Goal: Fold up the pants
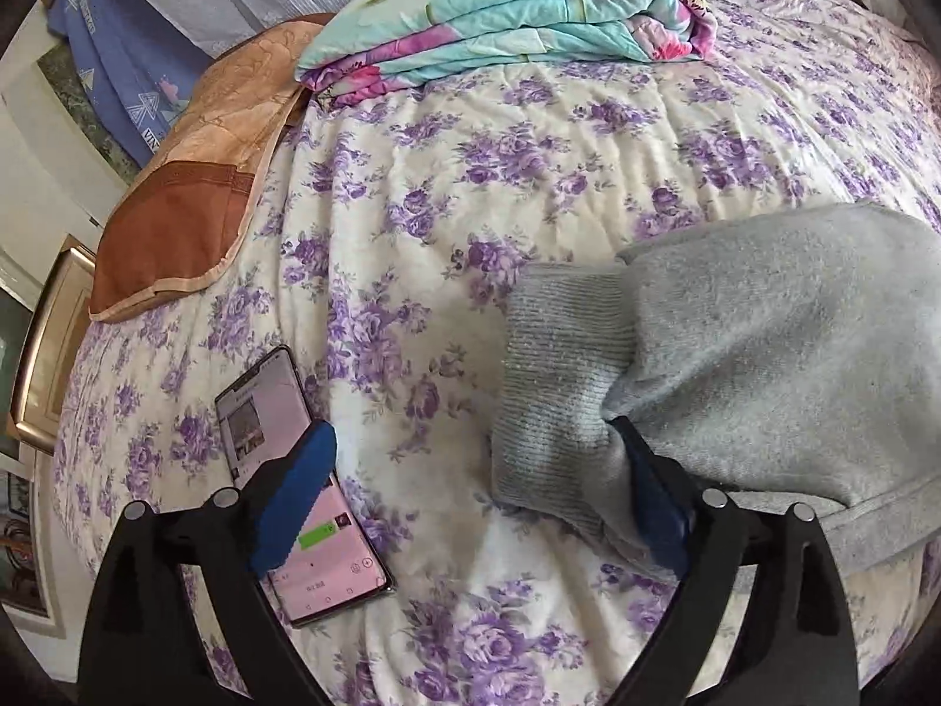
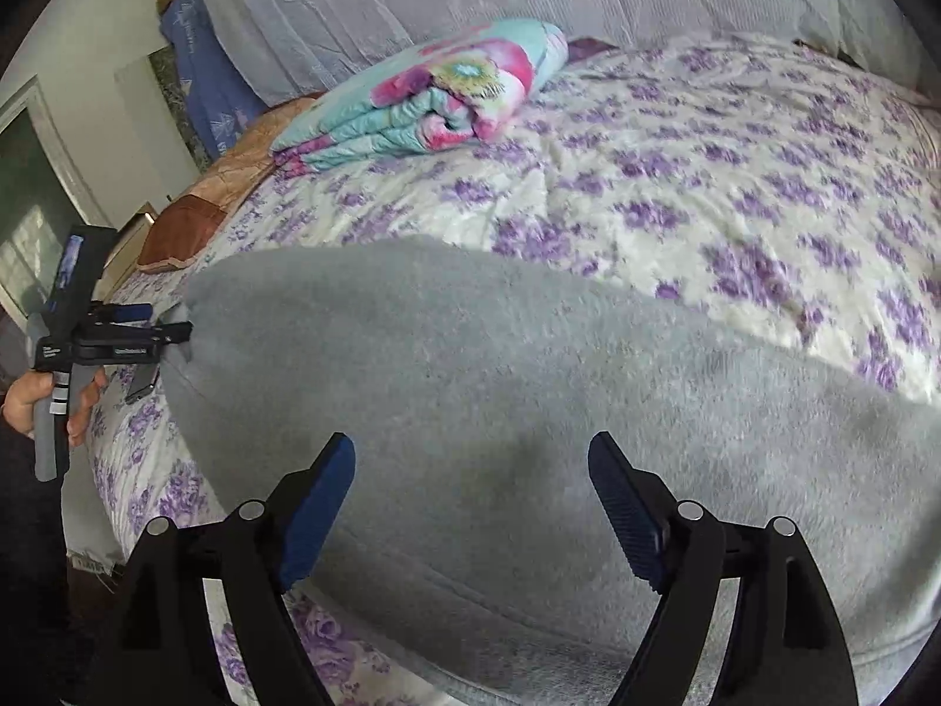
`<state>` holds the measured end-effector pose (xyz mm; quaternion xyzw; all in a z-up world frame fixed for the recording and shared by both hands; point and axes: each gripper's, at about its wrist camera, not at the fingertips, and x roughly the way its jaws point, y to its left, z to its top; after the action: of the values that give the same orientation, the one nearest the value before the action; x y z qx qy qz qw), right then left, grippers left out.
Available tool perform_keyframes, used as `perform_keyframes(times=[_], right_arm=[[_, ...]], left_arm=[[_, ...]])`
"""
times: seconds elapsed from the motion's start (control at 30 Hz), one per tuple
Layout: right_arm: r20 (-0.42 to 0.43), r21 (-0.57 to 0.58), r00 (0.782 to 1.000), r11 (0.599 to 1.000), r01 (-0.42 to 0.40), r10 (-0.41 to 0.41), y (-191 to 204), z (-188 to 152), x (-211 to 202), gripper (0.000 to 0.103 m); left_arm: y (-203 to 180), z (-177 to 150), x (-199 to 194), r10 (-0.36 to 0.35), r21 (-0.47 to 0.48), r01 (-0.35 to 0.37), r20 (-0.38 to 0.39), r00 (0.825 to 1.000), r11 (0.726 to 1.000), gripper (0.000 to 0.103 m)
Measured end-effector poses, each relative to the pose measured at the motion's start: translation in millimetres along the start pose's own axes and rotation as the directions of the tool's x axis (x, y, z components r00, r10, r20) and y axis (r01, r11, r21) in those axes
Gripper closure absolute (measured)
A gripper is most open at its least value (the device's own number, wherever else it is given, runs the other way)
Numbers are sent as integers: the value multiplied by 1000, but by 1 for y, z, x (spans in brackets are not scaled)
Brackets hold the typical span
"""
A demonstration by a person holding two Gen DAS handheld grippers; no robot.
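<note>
Lying Across the Bed: Grey Pants Between Two Spread Grippers

Spreading over the purple-flowered bedspread point(image 1: 529, 135), the grey pants point(image 2: 529, 412) lie across the near part of the bed, their ribbed cuff point(image 1: 559, 376) toward the left side. The left gripper point(image 1: 470, 500) has its fingers spread wide. Its right finger point(image 1: 653, 506) sits against the cuff, partly tucked under the fleece, while its left finger point(image 1: 294, 500) hovers over a phone point(image 1: 329, 559) lying face up with the screen lit. Nothing is pinched between the two. Seen from the right wrist camera, that left gripper point(image 2: 170, 329) meets the far end of the pants, held by the person's left hand point(image 2: 35, 400).

The right gripper point(image 2: 470, 512) is likewise wide open, both blue fingers point(image 2: 320, 506) poised over the broad grey fabric and closed on nothing; whether the tips touch the cloth cannot be told.

A folded turquoise-and-pink quilt point(image 1: 529, 12) rests at the far side of the bed. Beside it, along the left edge, lies a brown and tan pillow point(image 1: 188, 194).
</note>
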<state>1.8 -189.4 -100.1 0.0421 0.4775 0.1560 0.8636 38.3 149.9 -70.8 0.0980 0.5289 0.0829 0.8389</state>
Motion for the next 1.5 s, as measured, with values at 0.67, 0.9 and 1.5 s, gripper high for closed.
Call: perform_keyframes(times=[0.67,0.9,1.5], right_arm=[[163,746,965,666,18,-208,-249,-136,-161,4],[175,808,959,590,-9,-225,-261,-110,-117,28],[-89,-165,991,983,86,-101,57,5,21,3]], left_arm=[[-103,5,5,-77,114,75,19,997,991,4],[-86,0,-22,-190,69,187,33,981,980,4],[-73,-8,-29,-328,-1,328,35,944,945,4]])
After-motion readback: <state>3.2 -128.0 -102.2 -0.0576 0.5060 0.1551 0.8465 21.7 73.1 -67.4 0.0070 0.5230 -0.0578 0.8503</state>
